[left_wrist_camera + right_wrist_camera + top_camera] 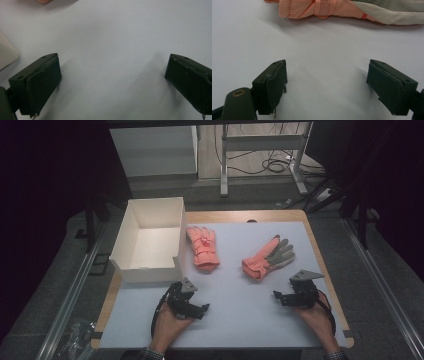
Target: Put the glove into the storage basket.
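Both hands rest near the counter's front edge, the left gripper (191, 304) and right gripper (291, 295) with jaws spread and empty, so the likely opening pick is best made by closing the right gripper across the cuff of the nearer pink glove (262, 259), then carrying it to the white box (150, 240) at the far-left corner.

Two salmon-pink gloves (203, 248), one (268, 257) grey-palmed, a white box (150, 240), pale lavender-white table (240, 320), black claws.

I see both hands in from the bottom edge, one gripper each. Left gripper (192, 304) low, jaws spread wide, nothing between. Right gripper (289, 296) same: jaws wide apart, empty, angled inward.
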A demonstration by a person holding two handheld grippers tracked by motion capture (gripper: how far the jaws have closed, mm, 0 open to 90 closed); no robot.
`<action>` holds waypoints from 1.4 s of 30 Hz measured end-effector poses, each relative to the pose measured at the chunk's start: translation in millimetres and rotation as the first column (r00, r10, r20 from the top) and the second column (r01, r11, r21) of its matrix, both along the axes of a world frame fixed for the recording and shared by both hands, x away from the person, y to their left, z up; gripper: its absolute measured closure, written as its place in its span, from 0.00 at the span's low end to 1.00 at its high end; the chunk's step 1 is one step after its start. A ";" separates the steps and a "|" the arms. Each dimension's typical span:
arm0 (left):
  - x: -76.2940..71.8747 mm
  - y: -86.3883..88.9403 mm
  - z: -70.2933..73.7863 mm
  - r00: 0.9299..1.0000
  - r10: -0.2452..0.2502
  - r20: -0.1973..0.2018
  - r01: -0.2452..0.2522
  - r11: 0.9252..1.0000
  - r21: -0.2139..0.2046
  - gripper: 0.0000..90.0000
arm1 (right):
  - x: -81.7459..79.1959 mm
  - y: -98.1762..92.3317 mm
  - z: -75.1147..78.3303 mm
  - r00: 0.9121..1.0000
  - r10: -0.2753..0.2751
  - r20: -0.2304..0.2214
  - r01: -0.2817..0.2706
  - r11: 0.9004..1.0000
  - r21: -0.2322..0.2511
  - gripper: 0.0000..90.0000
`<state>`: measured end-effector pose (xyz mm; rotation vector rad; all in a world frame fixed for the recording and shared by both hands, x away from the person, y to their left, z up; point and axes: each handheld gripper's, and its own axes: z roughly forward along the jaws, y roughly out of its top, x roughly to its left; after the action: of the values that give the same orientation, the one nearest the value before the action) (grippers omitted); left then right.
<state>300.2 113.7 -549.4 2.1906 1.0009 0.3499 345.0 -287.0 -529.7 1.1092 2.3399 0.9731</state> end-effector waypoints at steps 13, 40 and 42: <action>-0.2 -0.1 0.0 1.000 0.001 0.002 -0.001 1.000 0.001 0.01 | 3.2 -1.4 4.4 0.999 -0.030 -0.033 0.032 0.999 0.044 0.19; -0.4 -0.1 0.0 1.000 0.001 0.002 -0.001 1.000 0.001 0.01 | 44.6 8.9 41.1 0.998 -0.063 0.009 0.062 0.994 0.090 0.25; -0.4 -0.1 0.0 1.000 0.001 0.002 -0.001 1.000 0.001 0.01 | 46.8 8.9 43.0 0.998 -0.066 0.010 0.065 0.994 0.089 0.26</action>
<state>299.9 113.6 -549.4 2.1902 1.0008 0.3527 391.8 -278.1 -486.7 1.2023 2.2546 1.0656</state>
